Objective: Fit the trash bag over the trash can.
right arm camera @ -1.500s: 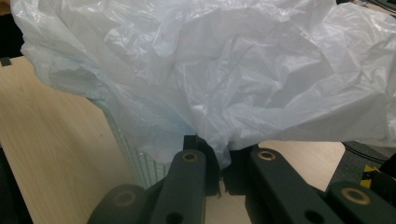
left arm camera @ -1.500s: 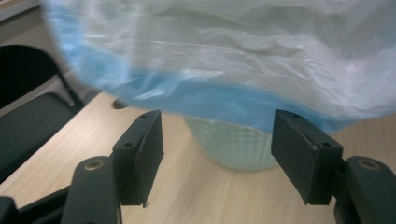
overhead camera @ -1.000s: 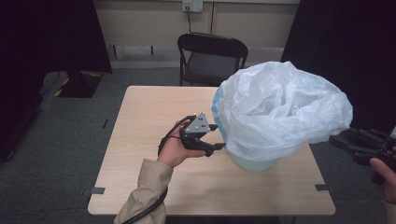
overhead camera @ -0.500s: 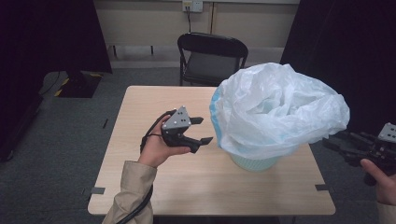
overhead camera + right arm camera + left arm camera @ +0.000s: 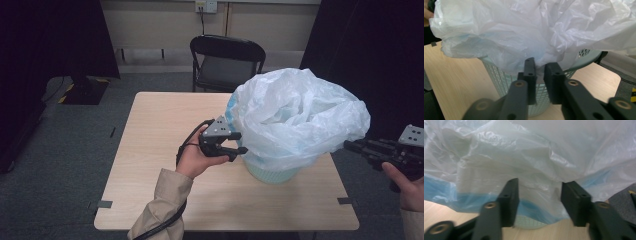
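A pale green mesh bin (image 5: 272,172) stands on the right half of the wooden table (image 5: 160,130). A white plastic bag (image 5: 295,115) billows over its rim. My left gripper (image 5: 240,143) is at the bin's left side, open, its jaws pointing at the bag's hanging edge. In the left gripper view the bag (image 5: 536,157) hangs just past the wide-apart jaws of the left gripper (image 5: 540,200), over a strip of mesh (image 5: 529,222). My right gripper (image 5: 347,145) is off the table's right edge, at the bag's hem. Its jaws (image 5: 540,75) stand a narrow gap apart, with the bag (image 5: 524,30) hanging down to their tips.
A black folding chair (image 5: 227,65) stands behind the table's far edge. Dark curtains hang on both sides. The left half of the tabletop is bare wood. A table corner (image 5: 609,75) shows beyond the bin (image 5: 499,77) in the right gripper view.
My left gripper drew back to the left and opened, then came back up to the bag's left side. The right gripper edged slightly toward the bin. The bag settled a little.
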